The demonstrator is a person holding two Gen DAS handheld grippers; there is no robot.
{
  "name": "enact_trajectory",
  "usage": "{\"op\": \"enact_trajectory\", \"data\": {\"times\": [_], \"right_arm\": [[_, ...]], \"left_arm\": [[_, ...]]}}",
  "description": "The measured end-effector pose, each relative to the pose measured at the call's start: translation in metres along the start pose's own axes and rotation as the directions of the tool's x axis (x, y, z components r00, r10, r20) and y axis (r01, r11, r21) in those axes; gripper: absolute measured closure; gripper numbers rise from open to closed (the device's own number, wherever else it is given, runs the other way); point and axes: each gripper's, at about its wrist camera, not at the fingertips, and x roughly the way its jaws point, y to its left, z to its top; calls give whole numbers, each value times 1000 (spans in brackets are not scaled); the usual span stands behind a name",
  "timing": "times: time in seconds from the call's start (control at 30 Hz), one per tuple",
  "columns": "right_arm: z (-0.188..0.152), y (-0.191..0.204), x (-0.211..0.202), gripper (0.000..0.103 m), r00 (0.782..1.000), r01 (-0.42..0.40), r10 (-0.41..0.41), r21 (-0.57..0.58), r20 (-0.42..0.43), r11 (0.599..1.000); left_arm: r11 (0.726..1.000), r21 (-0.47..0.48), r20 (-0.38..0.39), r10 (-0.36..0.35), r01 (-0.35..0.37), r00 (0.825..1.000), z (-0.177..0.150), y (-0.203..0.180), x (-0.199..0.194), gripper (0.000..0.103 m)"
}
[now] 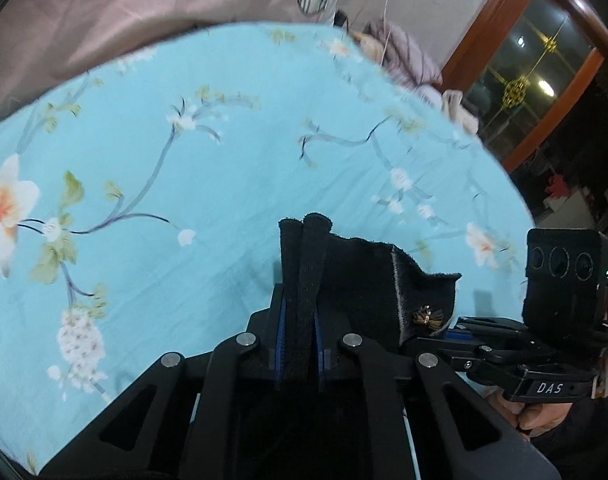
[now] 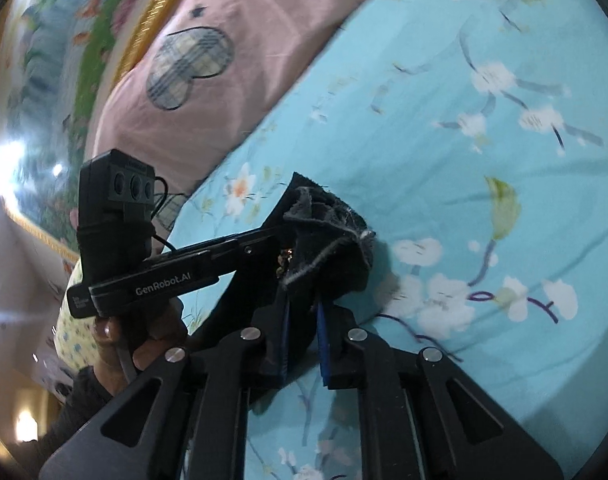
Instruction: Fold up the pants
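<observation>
The black pants [image 1: 368, 276] hang between the two grippers above a blue flowered bed sheet [image 1: 183, 160]. My left gripper [image 1: 304, 240] is shut on a folded black edge of the pants. A small gold ornament [image 1: 426, 317] shows on the cloth beside it. My right gripper [image 2: 304, 276] is shut on a bunched black end of the pants [image 2: 328, 236], just above the sheet [image 2: 464, 200]. Each gripper shows in the other's view: the right one [image 1: 444, 330] at the right edge, the left one [image 2: 275, 236] at the left. The rest of the pants is hidden below the grippers.
A pink quilt with plaid patches [image 2: 223, 40] lies along the far side of the bed; it also shows in the left wrist view [image 1: 143, 4]. A bundle of cloth [image 1: 408, 56] lies at the bed's far corner. A wood-framed glass cabinet [image 1: 544, 64] stands beyond the bed.
</observation>
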Motion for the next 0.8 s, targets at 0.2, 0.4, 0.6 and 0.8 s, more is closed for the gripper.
{"op": "enact_trajectory", "data": {"times": [0.2, 0.4, 0.6, 0.8], "right_arm": [[-2, 45, -17, 92, 994, -103, 105, -123, 13, 987], [-20, 96, -16, 92, 970, -244, 237, -231, -61, 942], [-45, 133, 4, 92, 950, -308, 274, -286, -151, 907], [-66, 150, 27, 92, 937, -326, 261, -317, -232, 891]], "left_arm": [[1000, -3, 113, -24, 25, 993, -16, -4, -70, 93], [999, -29, 215, -23, 30, 976, -53, 1, -128, 93], [996, -86, 272, 4, 20, 962, -96, 17, -162, 94], [985, -166, 301, 7, 45, 954, -134, 41, -176, 94]]}}
